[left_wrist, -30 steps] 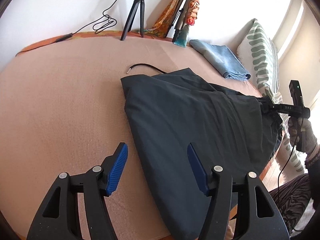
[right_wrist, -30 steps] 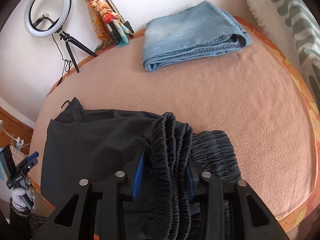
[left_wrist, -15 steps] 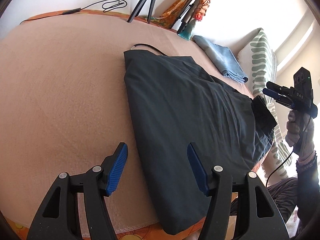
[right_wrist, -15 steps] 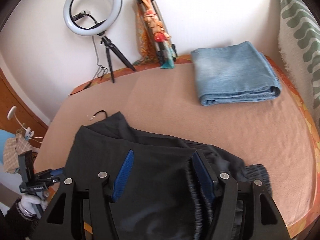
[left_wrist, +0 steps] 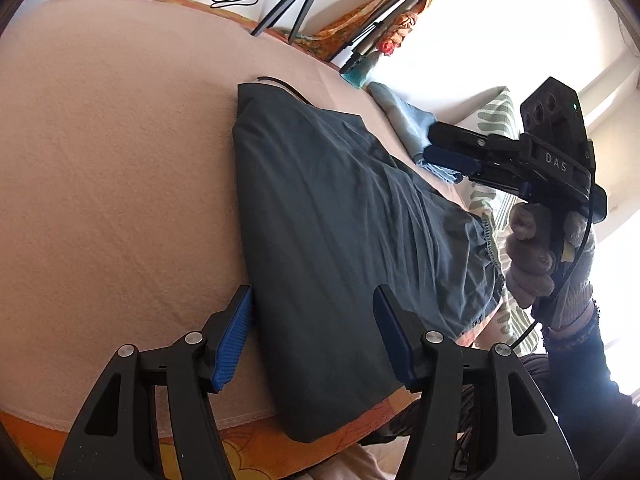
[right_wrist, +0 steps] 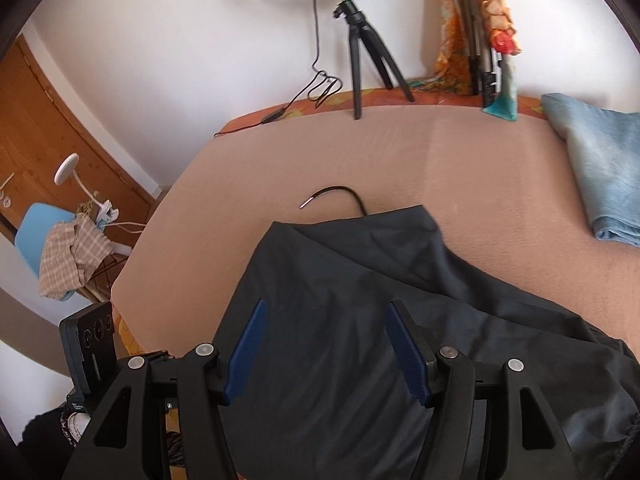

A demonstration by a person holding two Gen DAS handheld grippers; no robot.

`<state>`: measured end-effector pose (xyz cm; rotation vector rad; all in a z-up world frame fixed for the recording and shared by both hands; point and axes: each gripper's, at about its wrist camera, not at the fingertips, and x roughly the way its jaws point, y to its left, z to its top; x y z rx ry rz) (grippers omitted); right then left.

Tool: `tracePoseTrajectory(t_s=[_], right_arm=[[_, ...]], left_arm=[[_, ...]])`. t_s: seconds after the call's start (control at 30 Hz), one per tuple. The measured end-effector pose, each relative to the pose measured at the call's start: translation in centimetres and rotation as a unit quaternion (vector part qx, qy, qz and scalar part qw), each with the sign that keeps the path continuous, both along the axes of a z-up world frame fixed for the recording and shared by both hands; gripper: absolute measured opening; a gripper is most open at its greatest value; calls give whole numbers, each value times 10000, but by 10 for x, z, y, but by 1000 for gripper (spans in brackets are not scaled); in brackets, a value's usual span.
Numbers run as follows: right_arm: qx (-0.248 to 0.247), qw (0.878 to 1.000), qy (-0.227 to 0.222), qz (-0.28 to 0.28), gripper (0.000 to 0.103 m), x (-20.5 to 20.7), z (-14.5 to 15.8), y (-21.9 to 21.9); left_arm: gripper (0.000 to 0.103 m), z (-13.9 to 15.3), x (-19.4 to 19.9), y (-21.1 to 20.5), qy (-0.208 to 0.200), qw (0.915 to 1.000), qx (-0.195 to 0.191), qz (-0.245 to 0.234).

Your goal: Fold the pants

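The dark grey pants lie folded lengthwise on the pink blanket, hem end toward the wall, gathered waistband at the bed's right edge. My left gripper is open and empty, just above the pants' near edge. My right gripper is open and empty, hovering over the middle of the pants. In the left wrist view the right gripper is held up in a gloved hand above the waistband end.
Folded light-blue jeans lie at the bed's far right. A black cable pokes out past the pants' hem. A ring-light tripod and folded stands stand at the wall. A patterned pillow lies on the right.
My right gripper let go of the waistband, opened, and lifted and swung over the middle of the pants. My left gripper moved nearer the pants' edge, still open.
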<state>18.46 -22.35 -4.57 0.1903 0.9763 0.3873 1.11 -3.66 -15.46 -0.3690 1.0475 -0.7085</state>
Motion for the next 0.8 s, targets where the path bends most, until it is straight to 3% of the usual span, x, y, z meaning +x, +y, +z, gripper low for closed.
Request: tracePoseTrajectory(t_s=[0.17,0.43,0.8], right_arm=[[-142,9988,294,355,68,23,-18,49],[-194,9971,656,328,68,61,-42,98],[-1478,9843,801,540,68,80,-71,152]], left_arm=[[59,8,-12,-12,-284,9996,-26,-70],[59,17,-29,-24,-689,9974,36,-209],[59,17,-43,-22,-895,9949,15,-458]])
